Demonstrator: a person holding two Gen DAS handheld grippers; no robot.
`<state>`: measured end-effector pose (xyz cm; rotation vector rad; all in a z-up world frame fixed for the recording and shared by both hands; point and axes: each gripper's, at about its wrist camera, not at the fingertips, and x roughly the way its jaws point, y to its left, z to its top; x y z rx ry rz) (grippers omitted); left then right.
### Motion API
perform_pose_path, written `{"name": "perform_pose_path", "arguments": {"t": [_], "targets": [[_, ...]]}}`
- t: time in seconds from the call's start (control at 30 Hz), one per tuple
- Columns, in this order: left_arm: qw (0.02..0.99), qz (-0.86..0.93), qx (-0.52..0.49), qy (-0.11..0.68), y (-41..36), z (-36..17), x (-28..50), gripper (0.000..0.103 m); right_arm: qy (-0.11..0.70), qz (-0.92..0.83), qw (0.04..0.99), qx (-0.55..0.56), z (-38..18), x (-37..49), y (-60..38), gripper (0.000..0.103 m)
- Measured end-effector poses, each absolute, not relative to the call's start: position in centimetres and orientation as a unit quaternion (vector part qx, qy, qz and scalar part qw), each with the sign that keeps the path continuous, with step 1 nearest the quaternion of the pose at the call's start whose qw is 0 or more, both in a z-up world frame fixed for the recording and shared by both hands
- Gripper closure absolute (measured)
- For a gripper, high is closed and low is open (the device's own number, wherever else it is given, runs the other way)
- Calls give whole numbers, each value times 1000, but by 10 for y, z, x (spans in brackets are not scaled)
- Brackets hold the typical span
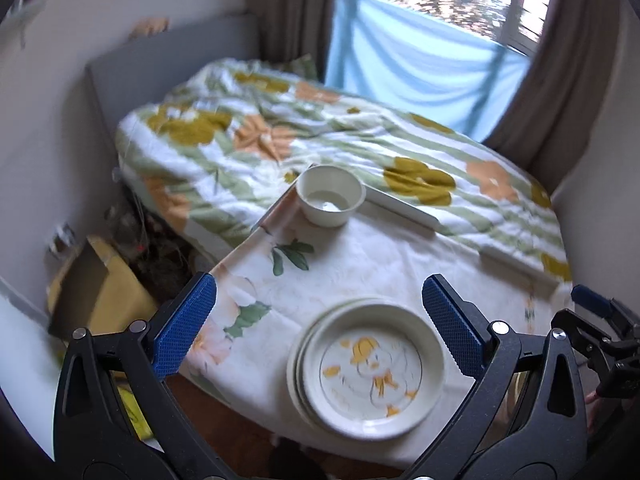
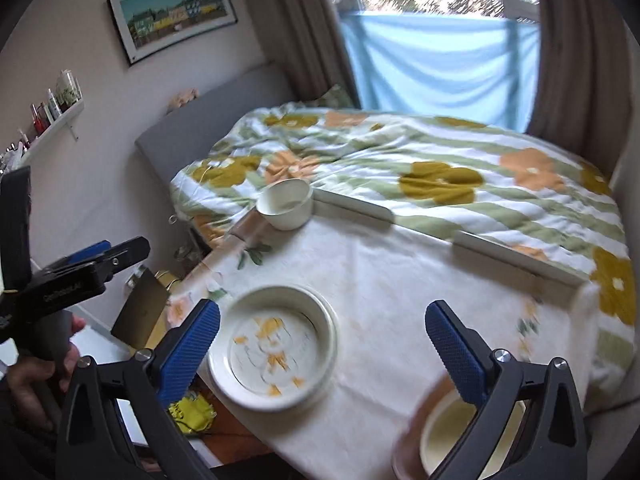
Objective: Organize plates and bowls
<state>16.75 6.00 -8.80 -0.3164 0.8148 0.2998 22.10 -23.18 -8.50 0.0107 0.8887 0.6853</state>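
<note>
A stack of white plates (image 1: 368,368), the top one with a yellow duck print, lies near the front edge of the cloth-covered table (image 1: 360,256). It also shows in the right wrist view (image 2: 274,344). A white bowl (image 1: 330,196) stands at the table's far left corner, and it shows in the right wrist view too (image 2: 286,204). A brown-rimmed cream bowl (image 2: 448,436) sits at the front right. My left gripper (image 1: 320,328) is open above the plates. My right gripper (image 2: 322,344) is open and empty, beside the plates.
A bed with a flowered quilt (image 1: 320,136) lies right behind the table. White bars (image 2: 516,256) edge the table's far side. A cardboard box (image 1: 96,284) and clutter sit on the floor at left. The left gripper (image 2: 80,268) appears at the right view's left edge.
</note>
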Motion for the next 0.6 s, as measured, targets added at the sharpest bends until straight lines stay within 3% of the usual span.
{"name": "perform_pose_path", "arguments": {"t": [0.37, 0.53, 0.6], "targets": [[826, 101, -308, 462, 152, -174, 296, 2, 512, 323, 795, 32, -128, 369, -115, 1], [801, 83, -322, 498, 171, -224, 352, 20, 566, 319, 758, 53, -180, 424, -73, 2], [794, 75, -321, 511, 173, -239, 370, 25, 584, 322, 743, 56, -203, 440, -56, 13]]}}
